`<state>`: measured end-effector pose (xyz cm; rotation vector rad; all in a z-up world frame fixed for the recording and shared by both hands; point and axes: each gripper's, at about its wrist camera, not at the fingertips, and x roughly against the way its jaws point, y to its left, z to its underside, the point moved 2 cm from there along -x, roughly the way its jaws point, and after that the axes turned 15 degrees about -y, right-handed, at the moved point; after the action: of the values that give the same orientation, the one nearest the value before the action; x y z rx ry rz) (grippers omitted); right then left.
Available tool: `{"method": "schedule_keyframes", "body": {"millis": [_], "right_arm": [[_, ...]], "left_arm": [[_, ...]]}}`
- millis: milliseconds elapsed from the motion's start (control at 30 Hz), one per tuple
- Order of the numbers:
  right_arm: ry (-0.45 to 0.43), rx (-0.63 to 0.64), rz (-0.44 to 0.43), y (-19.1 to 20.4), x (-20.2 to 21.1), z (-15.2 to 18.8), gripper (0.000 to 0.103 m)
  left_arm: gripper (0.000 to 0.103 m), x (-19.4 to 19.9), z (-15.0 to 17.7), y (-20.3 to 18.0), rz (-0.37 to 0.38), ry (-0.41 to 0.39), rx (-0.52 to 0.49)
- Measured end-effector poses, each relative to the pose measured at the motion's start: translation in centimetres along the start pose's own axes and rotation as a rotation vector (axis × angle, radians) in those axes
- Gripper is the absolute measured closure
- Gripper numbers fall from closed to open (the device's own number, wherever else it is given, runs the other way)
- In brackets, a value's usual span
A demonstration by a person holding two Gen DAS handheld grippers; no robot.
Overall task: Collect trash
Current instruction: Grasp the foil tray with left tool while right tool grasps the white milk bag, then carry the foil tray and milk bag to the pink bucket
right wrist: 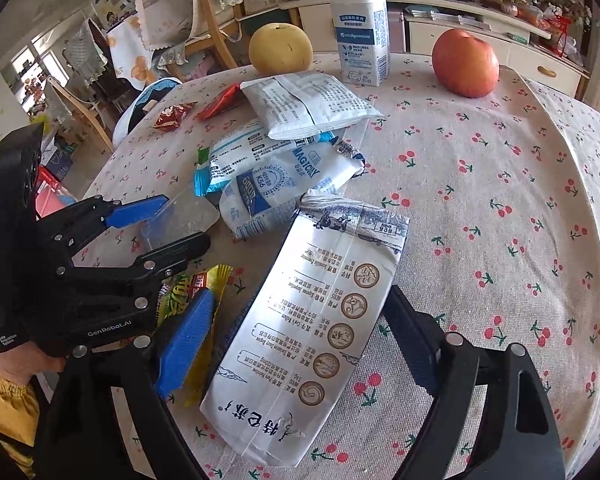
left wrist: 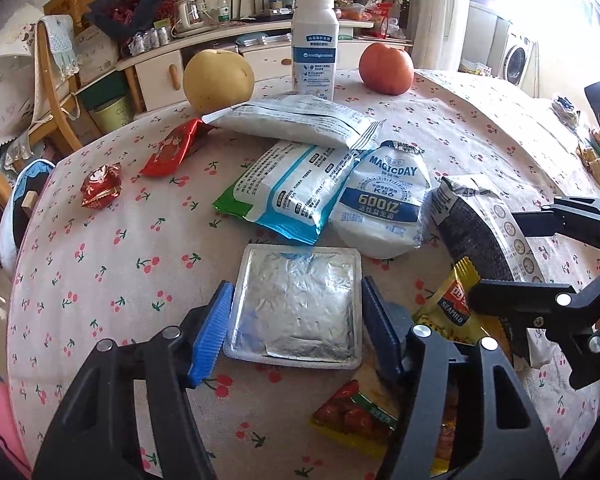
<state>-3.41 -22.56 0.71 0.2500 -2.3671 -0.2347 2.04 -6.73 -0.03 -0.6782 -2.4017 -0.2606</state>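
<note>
My left gripper (left wrist: 296, 322) is open, its blue pads on either side of a flat foil-lidded tray (left wrist: 296, 304) lying on the table. My right gripper (right wrist: 300, 344) is open astride a flattened white milk carton (right wrist: 312, 320); the carton also shows in the left wrist view (left wrist: 484, 232). Beyond lie a MAGICDAY pouch (left wrist: 384, 208), a blue-green wrapper (left wrist: 288, 196), a white bag (left wrist: 296, 120), red candy wrappers (left wrist: 172, 152) and yellow snack packets (left wrist: 448, 308).
A yellow pear (left wrist: 218, 80), a white bottle (left wrist: 314, 48) and a red apple (left wrist: 386, 68) stand at the far side of the round table with its cherry-print cloth (left wrist: 112, 264). Chairs and a cluttered sideboard stand behind it.
</note>
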Motion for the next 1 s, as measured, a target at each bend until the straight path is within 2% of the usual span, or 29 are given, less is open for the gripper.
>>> {"method": "schedule_keyframes", "body": {"millis": [200, 267, 300, 600, 900, 1000], "right_arm": [[-0.028, 0.017, 0.014, 0.3, 0.4, 0.4, 0.031], [-0.034, 0.029, 0.016, 0.5, 0.4, 0.5, 0.044], [-0.037, 0.038, 0.023, 0.7, 0.4, 0.6, 0.046], [-0.085, 0.106, 0.081, 1.7, 0.5, 1.1, 0.047], [-0.182, 0.119, 0.139, 2.4, 2.1, 0.8, 0.048], [-0.214, 0.106, 0.154, 2.5, 2.9, 0.4, 0.048]], "left_arm": [[0.039, 2.4, 0.4, 0.8, -0.065, -0.045, 0.100], [0.039, 3.8, 0.5, 1.5, -0.081, -0.071, 0.163], [0.039, 4.6, 0.6, 1.9, -0.094, -0.085, 0.191], [0.039, 11.5, 1.5, 3.2, -0.178, -0.197, 0.259], [0.039, 14.6, 2.0, 5.8, -0.152, -0.293, 0.344], [0.039, 14.9, 2.4, 6.6, -0.167, -0.309, 0.356]]}}
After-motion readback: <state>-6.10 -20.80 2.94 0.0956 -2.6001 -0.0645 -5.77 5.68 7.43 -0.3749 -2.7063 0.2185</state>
